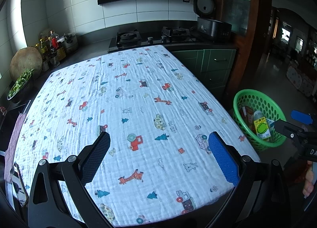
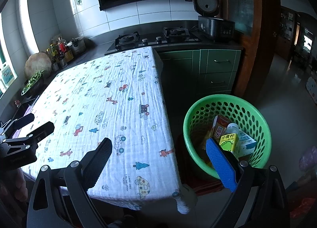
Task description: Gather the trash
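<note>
White tiled wall (image 1: 118, 11) fills the upper frame above a dark stove (image 1: 150, 38). Green cabinets (image 2: 216, 69) sit centre right. Window light (image 2: 29, 27) enters at left.

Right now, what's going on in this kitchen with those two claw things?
A person holds a two-finger gripper in each hand to collect trash. Both the left gripper and the right gripper are open and hold nothing, above a table with a cartoon cloth. No trash shows on it. The green basket beside the table already holds cartons and a bottle.
</note>
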Demonstrator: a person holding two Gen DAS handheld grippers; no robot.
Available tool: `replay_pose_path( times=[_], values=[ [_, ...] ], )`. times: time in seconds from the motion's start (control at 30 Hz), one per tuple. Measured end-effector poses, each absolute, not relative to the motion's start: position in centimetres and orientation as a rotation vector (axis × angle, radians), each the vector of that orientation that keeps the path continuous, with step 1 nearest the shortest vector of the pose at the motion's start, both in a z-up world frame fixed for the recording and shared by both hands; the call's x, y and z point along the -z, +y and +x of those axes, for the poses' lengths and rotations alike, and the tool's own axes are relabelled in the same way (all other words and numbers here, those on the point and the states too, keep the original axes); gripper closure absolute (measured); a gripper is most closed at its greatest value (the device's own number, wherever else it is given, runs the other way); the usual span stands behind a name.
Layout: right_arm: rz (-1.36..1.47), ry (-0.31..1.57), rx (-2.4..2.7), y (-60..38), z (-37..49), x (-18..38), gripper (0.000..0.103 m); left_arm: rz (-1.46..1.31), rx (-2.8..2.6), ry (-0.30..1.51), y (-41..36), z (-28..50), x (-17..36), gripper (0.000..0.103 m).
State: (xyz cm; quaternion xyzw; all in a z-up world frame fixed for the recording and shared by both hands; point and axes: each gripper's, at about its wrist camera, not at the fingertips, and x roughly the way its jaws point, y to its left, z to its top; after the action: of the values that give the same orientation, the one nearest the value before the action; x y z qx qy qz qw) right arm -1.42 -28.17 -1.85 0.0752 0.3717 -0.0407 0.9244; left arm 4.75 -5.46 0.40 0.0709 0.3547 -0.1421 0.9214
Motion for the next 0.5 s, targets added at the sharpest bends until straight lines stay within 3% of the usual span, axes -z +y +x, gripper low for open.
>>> replay_pose_path(
  times=[0.5],
  values=[
    [0.155,0.767,0.078,-28.44,-1.24,2.25,0.011,0.148,0.273,0.724,-5.91,4.89,-0.05,0.006]
  ],
)
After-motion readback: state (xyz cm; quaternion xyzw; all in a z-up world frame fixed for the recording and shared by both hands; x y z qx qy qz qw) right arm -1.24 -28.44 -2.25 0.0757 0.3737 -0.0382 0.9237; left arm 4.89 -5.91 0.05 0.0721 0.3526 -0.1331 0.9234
